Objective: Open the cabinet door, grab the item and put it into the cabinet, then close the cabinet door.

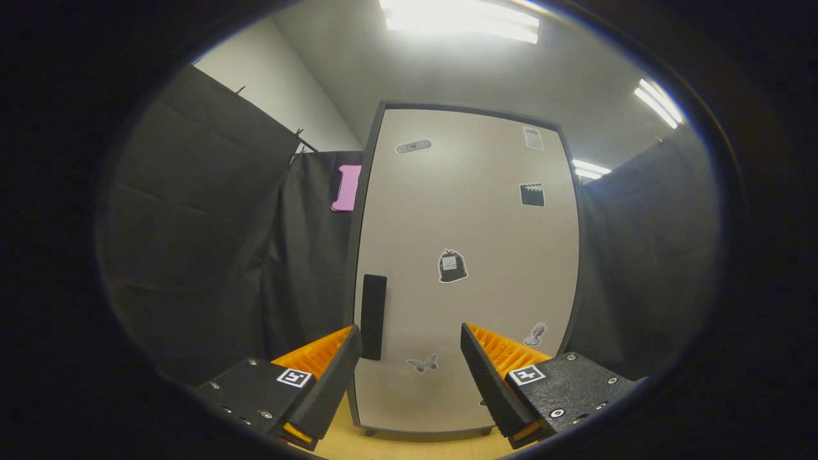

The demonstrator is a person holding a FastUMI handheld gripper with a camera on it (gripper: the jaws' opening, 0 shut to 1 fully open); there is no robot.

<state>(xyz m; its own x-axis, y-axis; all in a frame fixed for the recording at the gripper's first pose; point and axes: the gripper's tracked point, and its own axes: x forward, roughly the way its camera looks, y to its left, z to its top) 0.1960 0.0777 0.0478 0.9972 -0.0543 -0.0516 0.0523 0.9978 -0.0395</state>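
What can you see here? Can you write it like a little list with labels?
cabinet door: shut, pale, with dark edges
handle: dark upright bar near the door's left edge, just ahead of the left finger
stickers: several small ones scattered on the door
gripper: open, fingers apart, holding nothing, pointed at the lower part of the door
floor: light wood under the cabinet
curtains: black cloth on both sides
task stage: door not yet opened
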